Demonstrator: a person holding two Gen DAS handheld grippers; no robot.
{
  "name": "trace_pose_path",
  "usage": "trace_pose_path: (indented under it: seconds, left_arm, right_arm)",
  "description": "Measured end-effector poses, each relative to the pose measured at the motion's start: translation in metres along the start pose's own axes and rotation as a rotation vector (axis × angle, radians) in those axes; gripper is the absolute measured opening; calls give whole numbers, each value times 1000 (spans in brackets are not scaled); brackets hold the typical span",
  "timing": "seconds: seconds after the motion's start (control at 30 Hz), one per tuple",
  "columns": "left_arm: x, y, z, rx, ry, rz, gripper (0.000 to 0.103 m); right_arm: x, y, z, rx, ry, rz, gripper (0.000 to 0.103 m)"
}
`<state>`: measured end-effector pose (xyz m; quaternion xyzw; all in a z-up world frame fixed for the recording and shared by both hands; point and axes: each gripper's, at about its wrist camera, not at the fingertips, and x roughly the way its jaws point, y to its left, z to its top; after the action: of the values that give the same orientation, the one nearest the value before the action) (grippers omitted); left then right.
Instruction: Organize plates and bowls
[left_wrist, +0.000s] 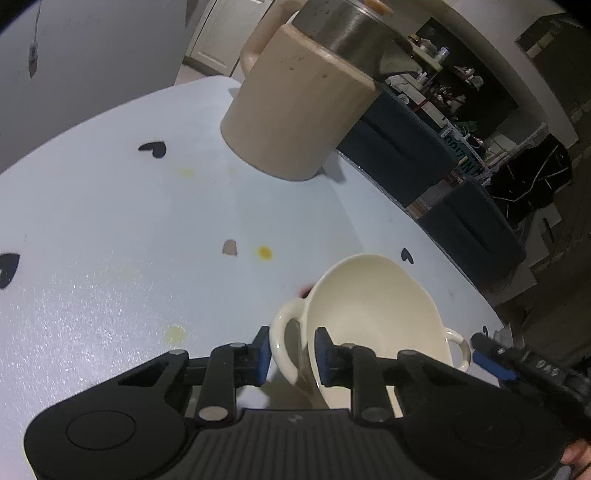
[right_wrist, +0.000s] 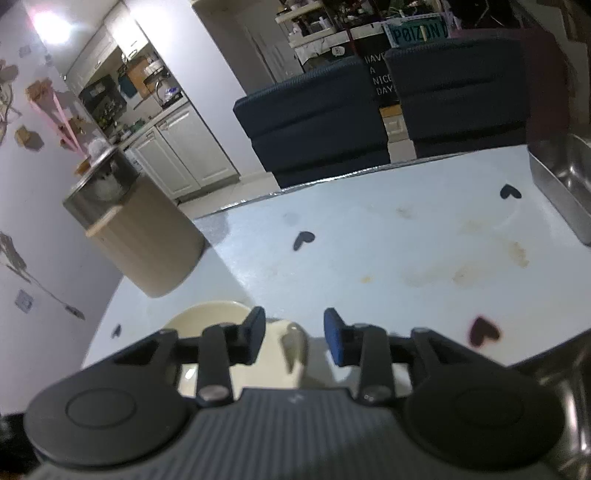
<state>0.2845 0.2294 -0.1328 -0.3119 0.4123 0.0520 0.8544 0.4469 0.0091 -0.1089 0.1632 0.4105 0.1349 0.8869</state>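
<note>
Left gripper (left_wrist: 291, 356) fingers straddling cream bowl (left_wrist: 373, 314) handle (tilted), right gripper (right_wrist: 294, 341) open

We read "HAVE A NICE DAY" in white letters on a black sign (right_wrist: 380, 79) between the two dark chair backs. Above it, a teal plate (right_wrist: 415, 33) reads roughly "P0IZON"; its last characters are cut off. In the left wrist view its lettering is illegible.

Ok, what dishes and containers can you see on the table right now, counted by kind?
cream bowl: 1
beige canister: 1
steel tray: 1
Total: 3
</note>
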Motion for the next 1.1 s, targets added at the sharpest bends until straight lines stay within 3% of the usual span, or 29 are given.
trace_pose_path:
  seconds: [0.03,0.07,0.2,0.33,0.47,0.6,0.7,0.93,1.1]
  left_arm:
    - [1,1,0,-7,4,1,25]
    - [0,1,-1,-12,5,6,25]
    - [0,4,0,-20,12,-5,23]
    - [-4,5,2,15,20,7,23]
    - [-8,14,6,35,24,-5,23]
    - [-6,12,7,67,27,-2,23]
    - [-4,11,9,74,22,0,23]
    - [1,9,12,109,24,0,24]
    - [6,9,13,122,32,-2,24]
  right_arm:
    - [3,-2,1,-7,18,-12,37]
    - [7,-3,1,-8,31,-15,26]
    - [12,-7,-2,-2,64,32,12]
    - [10,5,-9,-84,52,-5,11]
    - [6,5,-12,-103,98,38,11]
    - [6,4,-11,-131,120,86,25]
    - [12,11,-10,-177,135,66,34]
    - [29,19,-9,-212,190,40,34]
    - [38,22,-9,-202,218,49,26]
